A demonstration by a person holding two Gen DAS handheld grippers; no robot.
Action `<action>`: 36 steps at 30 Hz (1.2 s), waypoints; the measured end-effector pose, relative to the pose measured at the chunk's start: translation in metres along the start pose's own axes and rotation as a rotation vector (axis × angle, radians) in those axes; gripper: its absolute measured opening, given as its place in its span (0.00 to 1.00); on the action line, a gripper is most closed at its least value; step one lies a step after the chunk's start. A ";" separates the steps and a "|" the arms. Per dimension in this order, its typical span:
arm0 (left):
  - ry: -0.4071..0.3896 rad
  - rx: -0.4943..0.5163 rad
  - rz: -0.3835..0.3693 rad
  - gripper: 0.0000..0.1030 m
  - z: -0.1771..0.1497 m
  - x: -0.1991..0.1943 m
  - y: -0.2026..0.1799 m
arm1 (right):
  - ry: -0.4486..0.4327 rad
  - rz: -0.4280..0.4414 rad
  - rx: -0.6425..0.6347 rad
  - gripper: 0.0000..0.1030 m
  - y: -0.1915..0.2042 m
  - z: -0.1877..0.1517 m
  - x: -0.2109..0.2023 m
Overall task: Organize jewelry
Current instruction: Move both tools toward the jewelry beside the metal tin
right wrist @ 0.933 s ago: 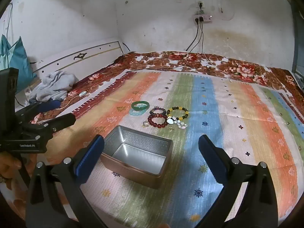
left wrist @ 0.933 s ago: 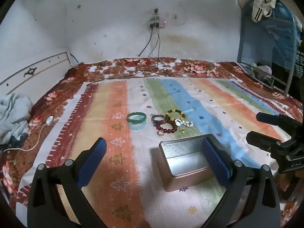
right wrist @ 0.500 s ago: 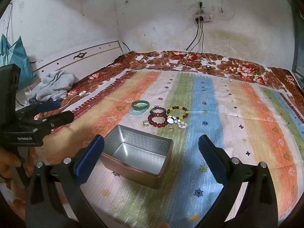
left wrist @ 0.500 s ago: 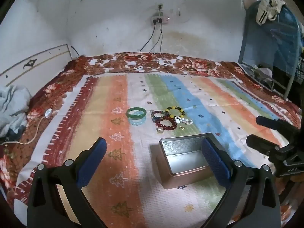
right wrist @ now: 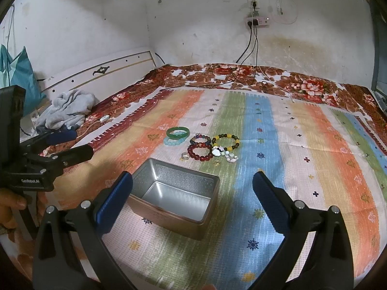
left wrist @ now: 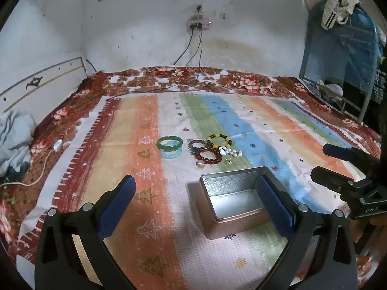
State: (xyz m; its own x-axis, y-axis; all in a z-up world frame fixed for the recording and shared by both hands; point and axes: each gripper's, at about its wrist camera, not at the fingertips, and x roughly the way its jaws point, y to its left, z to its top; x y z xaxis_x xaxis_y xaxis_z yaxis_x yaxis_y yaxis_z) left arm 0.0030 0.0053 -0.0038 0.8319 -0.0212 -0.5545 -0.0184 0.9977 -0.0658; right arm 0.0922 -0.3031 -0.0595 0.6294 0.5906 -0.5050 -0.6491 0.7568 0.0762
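- We hold the left hand-held gripper spread wide and empty above the striped blanket on the bed.
- Our right hand-held gripper is likewise wide apart, gripping nothing.
- The open metal tin sits on the blanket just before us.
- Beyond it lie the green bangle, red bead bracelet, yellow bead bracelet and silver ring, clustered close together.
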 end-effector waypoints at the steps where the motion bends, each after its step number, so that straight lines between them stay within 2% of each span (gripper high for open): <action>1: 0.004 0.005 0.006 0.95 -0.001 0.001 -0.001 | 0.000 0.001 0.001 0.95 -0.002 -0.002 0.002; 12: -0.009 0.033 0.057 0.95 0.000 0.004 0.003 | 0.001 -0.002 0.000 0.95 0.001 0.001 0.000; 16: 0.033 0.018 0.036 0.95 0.000 0.007 0.004 | 0.002 -0.002 0.000 0.95 0.001 0.000 0.000; 22: 0.041 0.022 0.070 0.95 -0.001 0.008 0.003 | 0.002 0.020 0.000 0.95 -0.003 -0.003 0.004; 29: 0.054 -0.011 0.051 0.95 0.001 0.009 0.009 | 0.016 -0.002 0.000 0.95 -0.003 -0.002 0.007; 33: 0.034 0.020 0.055 0.95 0.004 0.010 0.006 | 0.003 -0.025 0.007 0.95 -0.006 0.004 0.005; 36: 0.071 0.046 0.061 0.95 0.007 0.019 0.005 | 0.020 -0.014 0.038 0.95 -0.013 0.009 0.013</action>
State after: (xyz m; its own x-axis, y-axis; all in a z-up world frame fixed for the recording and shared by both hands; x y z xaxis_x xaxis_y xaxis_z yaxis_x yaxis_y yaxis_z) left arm 0.0225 0.0102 -0.0085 0.7888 0.0365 -0.6136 -0.0408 0.9991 0.0070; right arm 0.1128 -0.3032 -0.0596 0.6292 0.5744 -0.5237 -0.6235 0.7753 0.1013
